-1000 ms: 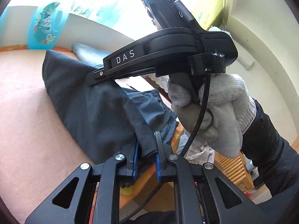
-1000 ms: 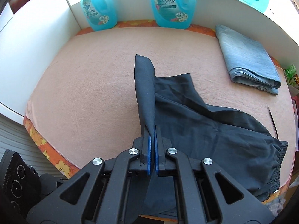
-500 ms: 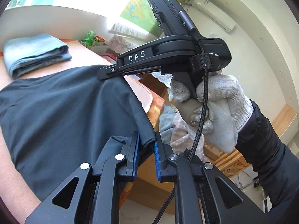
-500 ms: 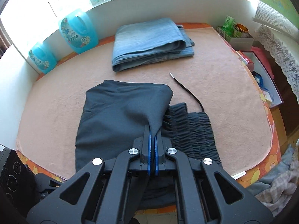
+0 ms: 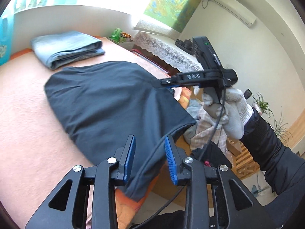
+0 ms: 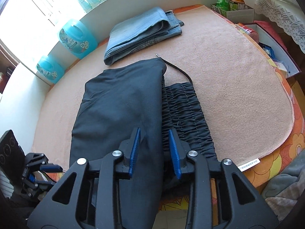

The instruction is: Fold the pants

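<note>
folded blue jeans (image 6: pixel 142 33) lie at the far side of the peach towel (image 6: pixel 238 80); two blue detergent jugs (image 6: pixel 76 40) stand far left.

The left gripper (image 5: pixel 149 157) is open, with its blue pads (image 5: pixel 130 156) spread apart over the edge of the dark pants (image 5: pixel 112 103). The pants lie on the desk (image 5: pixel 22 126), which has a pink cover. One corner hangs off the side. Behind them sit folded blue jeans (image 5: pixel 66 48). The right gripper (image 5: pixel 171 85), held by a gloved hand (image 5: pixel 231 114), is at the far edge of the pants.
</note>
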`<state>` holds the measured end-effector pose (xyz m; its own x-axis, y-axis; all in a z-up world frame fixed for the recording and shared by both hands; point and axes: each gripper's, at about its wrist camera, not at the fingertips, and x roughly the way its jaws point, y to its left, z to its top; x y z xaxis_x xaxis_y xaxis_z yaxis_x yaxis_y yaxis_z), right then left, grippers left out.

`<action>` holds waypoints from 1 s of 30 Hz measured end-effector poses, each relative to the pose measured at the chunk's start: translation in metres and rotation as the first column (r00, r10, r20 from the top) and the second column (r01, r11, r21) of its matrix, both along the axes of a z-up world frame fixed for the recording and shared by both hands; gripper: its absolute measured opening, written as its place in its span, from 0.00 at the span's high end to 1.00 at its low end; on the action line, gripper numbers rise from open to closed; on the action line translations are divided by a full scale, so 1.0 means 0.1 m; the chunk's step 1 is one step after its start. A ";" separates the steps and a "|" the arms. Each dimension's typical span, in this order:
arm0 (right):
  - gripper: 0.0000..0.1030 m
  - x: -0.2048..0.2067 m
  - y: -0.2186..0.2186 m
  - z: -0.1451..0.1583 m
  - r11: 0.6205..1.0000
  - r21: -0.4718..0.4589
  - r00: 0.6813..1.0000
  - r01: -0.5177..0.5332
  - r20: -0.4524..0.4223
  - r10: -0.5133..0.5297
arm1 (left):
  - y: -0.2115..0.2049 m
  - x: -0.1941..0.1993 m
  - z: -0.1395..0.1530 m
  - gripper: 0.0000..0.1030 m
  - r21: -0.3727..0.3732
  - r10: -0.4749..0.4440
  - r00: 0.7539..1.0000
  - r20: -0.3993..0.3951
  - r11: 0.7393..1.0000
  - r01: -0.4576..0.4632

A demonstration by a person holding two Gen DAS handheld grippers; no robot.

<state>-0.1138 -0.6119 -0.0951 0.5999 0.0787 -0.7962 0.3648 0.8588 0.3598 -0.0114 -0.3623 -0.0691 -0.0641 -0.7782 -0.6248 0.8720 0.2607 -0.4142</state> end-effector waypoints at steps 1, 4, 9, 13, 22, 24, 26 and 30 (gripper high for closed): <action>0.55 -0.02 0.02 -0.01 1.000 -0.006 1.000 0.001 0.004 -0.001 | 0.05 0.08 0.00 0.70 0.007 0.024 1.000 0.012 1.000 -0.024; 0.72 -0.04 0.11 0.02 0.998 -0.067 1.000 -0.012 0.016 0.013 | 0.25 0.27 -0.01 0.70 0.031 0.095 0.995 0.030 0.995 -0.096; 0.95 0.13 0.17 0.15 0.977 -0.215 1.000 -0.008 0.026 0.014 | 0.35 0.48 -0.06 0.70 0.040 0.158 0.987 0.029 0.987 -0.159; 0.95 0.30 0.16 0.17 0.941 -0.337 1.000 -0.010 -0.020 0.003 | 0.41 0.51 -0.04 0.70 0.028 0.182 0.983 0.013 0.983 -0.182; 0.90 -0.11 0.58 0.45 0.928 -0.367 0.997 0.060 0.074 -0.035 | 0.19 1.01 -0.03 0.60 -0.017 0.271 0.961 -0.049 0.962 -0.273; 0.60 -0.29 0.81 0.53 0.946 -0.314 0.990 0.076 0.136 -0.034 | 0.12 1.12 -0.09 0.60 -0.018 0.286 0.953 -0.102 0.957 -0.289; 0.53 -0.46 1.08 0.56 0.961 -0.267 0.983 0.071 0.181 -0.023 | 0.03 1.21 -0.17 0.57 -0.011 0.289 0.946 -0.145 0.956 -0.293; 0.53 -0.65 1.62 0.46 0.973 -0.231 0.970 0.018 0.242 0.039 | -0.12 1.26 -0.37 0.56 0.027 0.256 0.947 -0.195 0.966 -0.256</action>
<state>-0.1784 -0.4494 -0.0496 0.7775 -0.0822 -0.6235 0.2817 0.9319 0.2284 0.1150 -0.3741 -0.1059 0.0163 -0.7835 -0.6212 0.6781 0.4652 -0.5690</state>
